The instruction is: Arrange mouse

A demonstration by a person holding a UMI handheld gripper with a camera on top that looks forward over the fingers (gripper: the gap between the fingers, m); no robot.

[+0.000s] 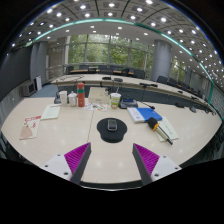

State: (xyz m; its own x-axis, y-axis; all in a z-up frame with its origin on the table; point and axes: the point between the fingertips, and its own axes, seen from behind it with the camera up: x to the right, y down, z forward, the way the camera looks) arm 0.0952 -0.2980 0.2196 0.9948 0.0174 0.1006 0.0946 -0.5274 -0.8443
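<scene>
The mouse (111, 127) sits on its round black mouse pad (112, 131) on the desk (60, 140), just ahead of the gripper (111, 159); jaws spread, empty. Grasping looks not yet begun.

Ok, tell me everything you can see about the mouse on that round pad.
The mouse is small, dark and rounded, apparently black plastic; finer parts are too small to tell. It lies flat near the middle of a round black mouse pad on the pale table, just ahead of the gripper. The open jaws stand short of it, so only the pad touches it.
</scene>
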